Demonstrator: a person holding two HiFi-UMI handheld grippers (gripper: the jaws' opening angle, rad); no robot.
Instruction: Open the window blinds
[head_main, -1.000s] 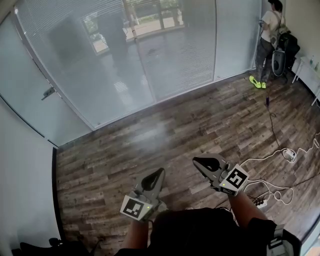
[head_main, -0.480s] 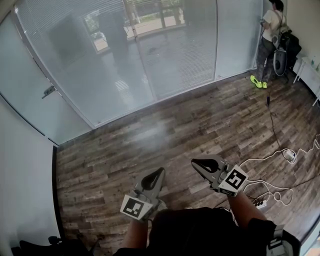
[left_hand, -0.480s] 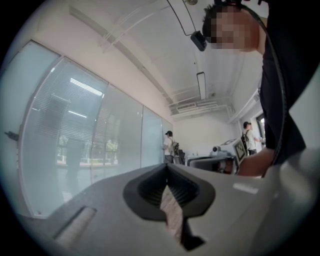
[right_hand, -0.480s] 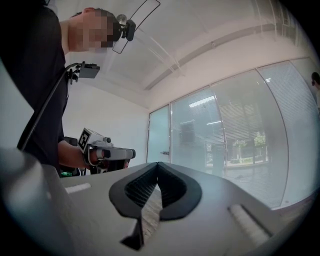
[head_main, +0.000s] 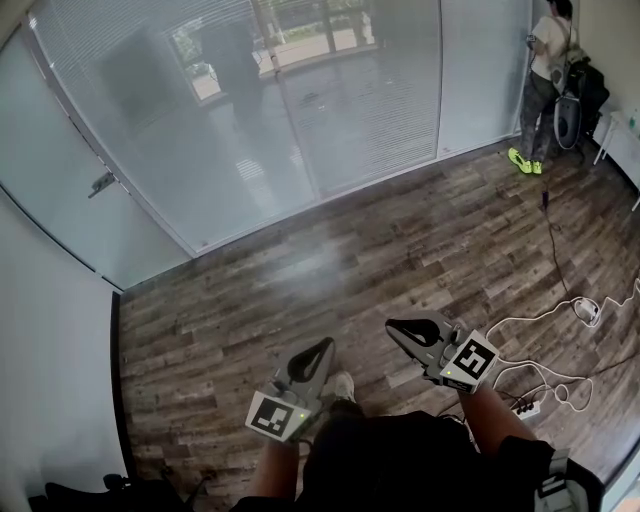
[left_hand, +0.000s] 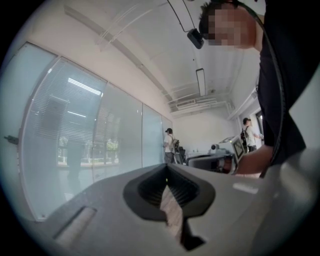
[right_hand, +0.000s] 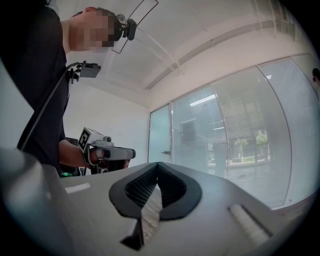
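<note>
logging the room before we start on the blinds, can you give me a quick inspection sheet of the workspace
surface: wood plank floor, bare along the glass.
job's things: window blinds lowered across the glass panels; neither gripper is near them.
clutter: dark equipment in the far right corner.
grippers: left gripper and right gripper both shut and empty, held out level over the floor.
cables: white cables and a power strip lie on the floor at right; a black cable runs toward the far corner.
surroundings: glass door with a handle at left; a person stands in the far right corner.
</note>
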